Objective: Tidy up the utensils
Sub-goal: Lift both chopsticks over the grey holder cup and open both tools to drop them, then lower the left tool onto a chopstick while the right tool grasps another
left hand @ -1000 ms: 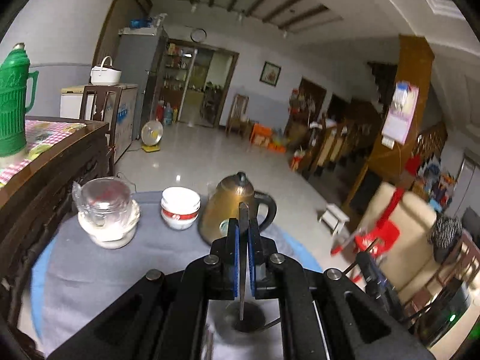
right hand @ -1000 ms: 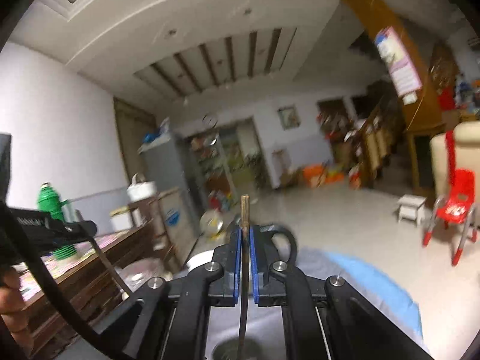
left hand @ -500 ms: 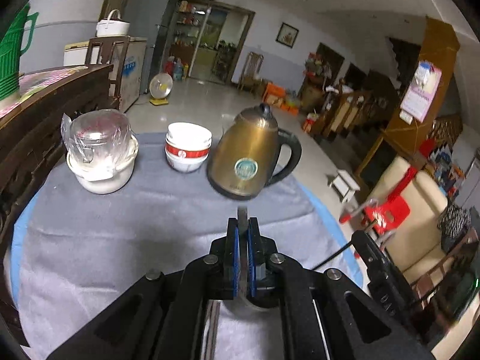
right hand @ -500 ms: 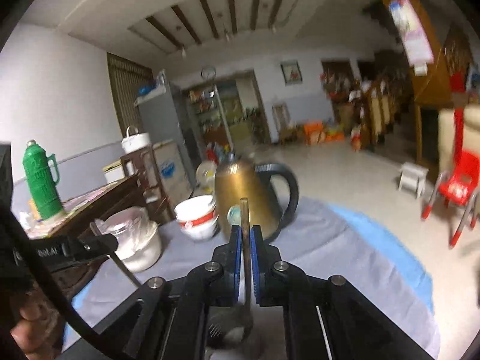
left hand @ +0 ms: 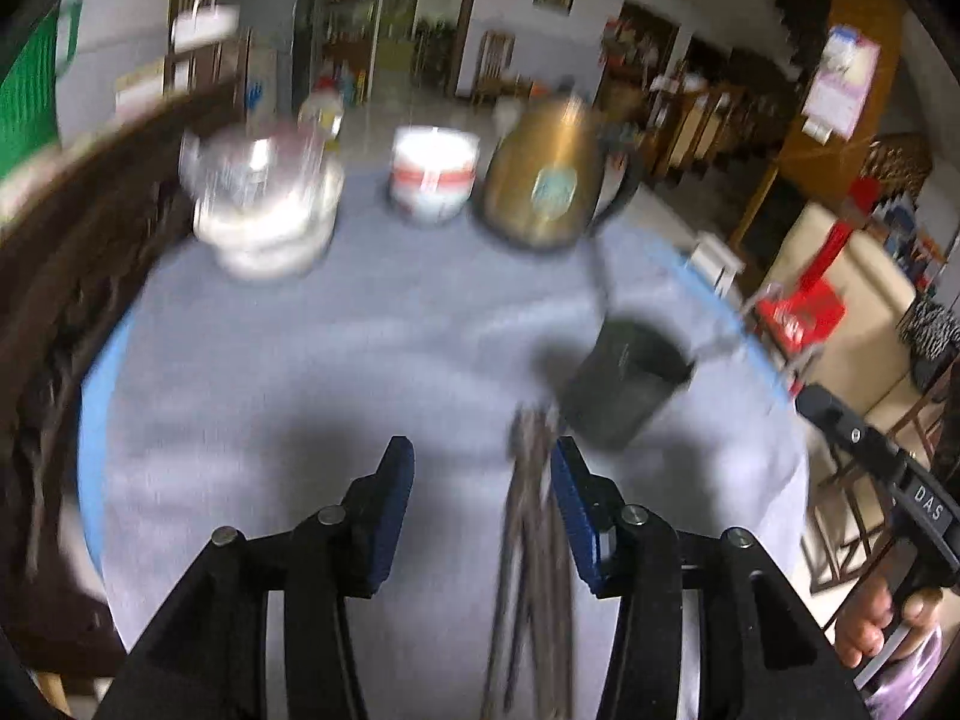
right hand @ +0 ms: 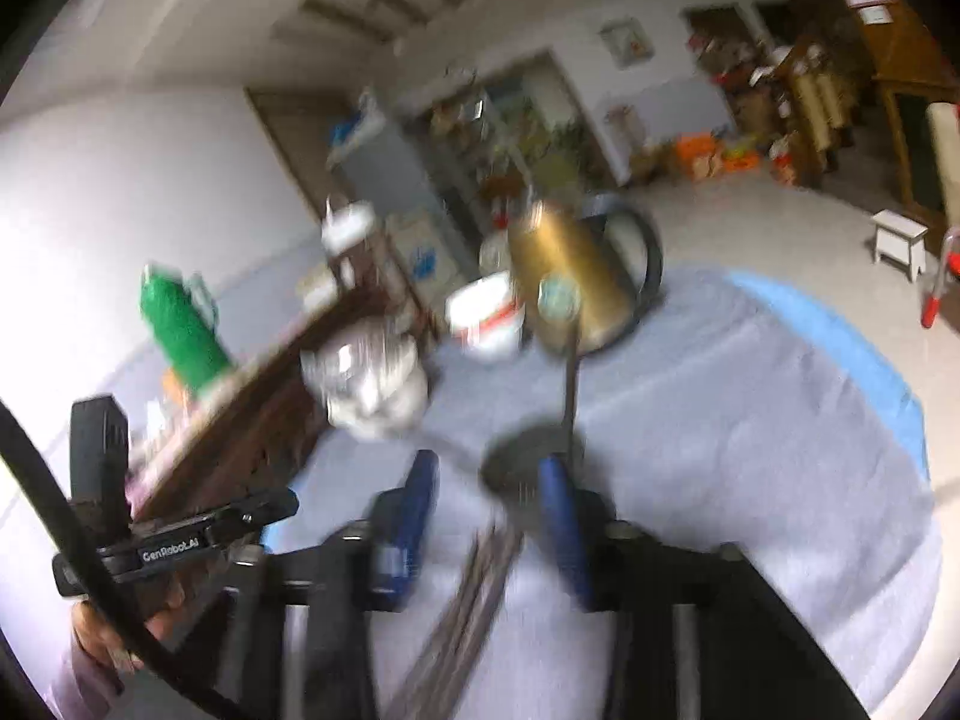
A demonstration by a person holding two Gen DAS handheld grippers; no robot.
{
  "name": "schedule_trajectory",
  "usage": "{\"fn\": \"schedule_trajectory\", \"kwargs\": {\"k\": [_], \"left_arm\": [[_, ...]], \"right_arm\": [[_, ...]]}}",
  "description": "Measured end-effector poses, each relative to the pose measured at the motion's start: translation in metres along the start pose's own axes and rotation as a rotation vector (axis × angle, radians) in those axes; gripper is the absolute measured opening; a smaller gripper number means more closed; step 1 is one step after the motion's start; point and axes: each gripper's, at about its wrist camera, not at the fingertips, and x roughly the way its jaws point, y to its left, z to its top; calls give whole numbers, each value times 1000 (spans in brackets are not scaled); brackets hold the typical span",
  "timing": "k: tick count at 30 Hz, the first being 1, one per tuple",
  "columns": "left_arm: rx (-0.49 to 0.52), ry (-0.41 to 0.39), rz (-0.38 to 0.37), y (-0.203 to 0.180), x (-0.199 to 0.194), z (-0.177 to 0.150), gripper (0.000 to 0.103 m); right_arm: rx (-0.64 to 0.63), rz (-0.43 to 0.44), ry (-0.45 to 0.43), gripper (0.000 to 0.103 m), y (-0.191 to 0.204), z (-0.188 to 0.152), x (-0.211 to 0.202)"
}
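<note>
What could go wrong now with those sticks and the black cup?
The left tool has just been opening its jaws, and the bundle of dark metal sticks lies loose between them on the grey cloth; they might roll apart or scatter. The black round cup stands close ahead with a tall thin utensil in it; a bump might tip it.

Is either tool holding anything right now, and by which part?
Nothing is gripped. The jaws of the left tool and right tool have just been opening; blurred thin utensils lie loose between each pair.
</note>
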Motion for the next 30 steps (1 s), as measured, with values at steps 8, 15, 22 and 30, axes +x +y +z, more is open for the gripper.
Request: {"fn": "schedule_trajectory", "kwargs": {"k": [8,15,22,30], "left_arm": [[-88,187,-33,10,54,-63,48],[-76,223,-61,-1,65,-83,48],[-72,254,-93,-9,76,-83,48],[-94,228,-70,-2,85,-78,41]], "right_arm": [[15,-31,328,19,6,-68,89],[63,-59,435,19,-7,-86,140],[64,-27,452,17,-8,-89,146],[40,-64,452,14,-19,-85,135]]}}
